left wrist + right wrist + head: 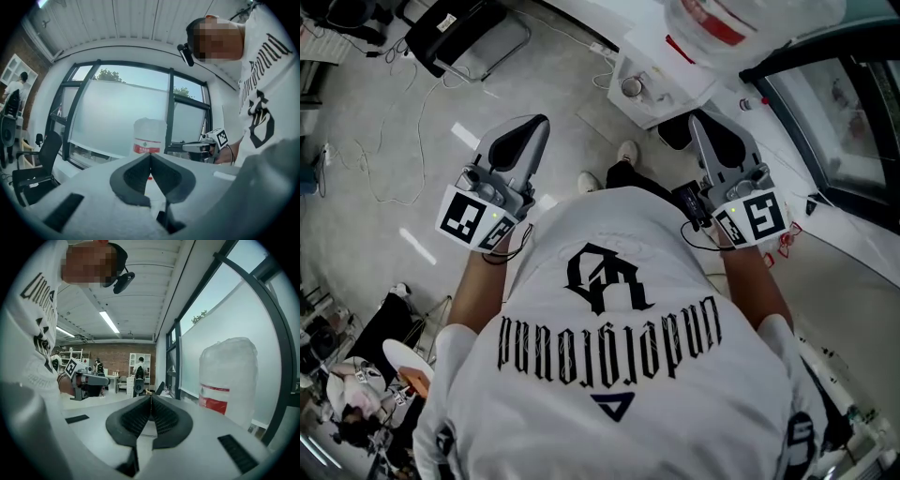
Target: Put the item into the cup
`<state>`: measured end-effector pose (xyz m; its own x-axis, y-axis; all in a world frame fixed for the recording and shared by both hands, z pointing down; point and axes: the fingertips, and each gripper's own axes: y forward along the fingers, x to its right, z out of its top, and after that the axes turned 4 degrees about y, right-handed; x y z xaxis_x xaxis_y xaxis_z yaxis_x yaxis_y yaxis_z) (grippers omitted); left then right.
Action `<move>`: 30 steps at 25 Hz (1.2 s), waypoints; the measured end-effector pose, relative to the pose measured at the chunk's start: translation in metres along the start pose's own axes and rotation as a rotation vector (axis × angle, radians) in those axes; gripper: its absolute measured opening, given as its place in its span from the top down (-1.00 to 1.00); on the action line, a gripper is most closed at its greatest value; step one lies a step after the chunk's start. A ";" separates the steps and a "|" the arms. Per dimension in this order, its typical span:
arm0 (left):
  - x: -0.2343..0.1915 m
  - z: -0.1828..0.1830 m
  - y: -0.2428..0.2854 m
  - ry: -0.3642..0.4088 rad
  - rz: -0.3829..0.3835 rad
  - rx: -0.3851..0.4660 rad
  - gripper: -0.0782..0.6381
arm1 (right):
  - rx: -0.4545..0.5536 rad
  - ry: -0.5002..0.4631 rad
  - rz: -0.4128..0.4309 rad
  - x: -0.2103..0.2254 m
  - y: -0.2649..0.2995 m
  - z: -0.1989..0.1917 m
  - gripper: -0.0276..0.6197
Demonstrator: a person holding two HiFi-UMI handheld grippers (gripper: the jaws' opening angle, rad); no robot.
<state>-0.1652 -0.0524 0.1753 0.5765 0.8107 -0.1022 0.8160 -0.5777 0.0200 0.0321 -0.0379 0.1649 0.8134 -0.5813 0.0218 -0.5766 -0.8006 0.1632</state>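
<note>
White wrapped jug (pixel 228 380) w/ red label is my ref: L gripper (pixel 150 157) and R gripper (pixel 151 399) both closed tight on nothing, held up near it; possible cup (pixel 631 87) on table (pixel 675 89) beside it.

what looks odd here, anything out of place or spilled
Nothing is spilled or broken. The odd part: the left gripper and right gripper are both shut on nothing. They are held in the air in front of the person's white shirt, facing a window and a wrapped jug.
</note>
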 end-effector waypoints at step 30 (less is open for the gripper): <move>0.198 -0.019 0.084 -0.025 -0.060 -0.051 0.75 | 0.006 0.135 -0.023 0.059 -0.212 -0.030 0.86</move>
<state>0.0178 0.0614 0.1758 0.5258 0.8408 -0.1293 0.8505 -0.5221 0.0635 0.2042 0.1020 0.1617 0.8292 -0.5381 0.1512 -0.5577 -0.8146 0.1592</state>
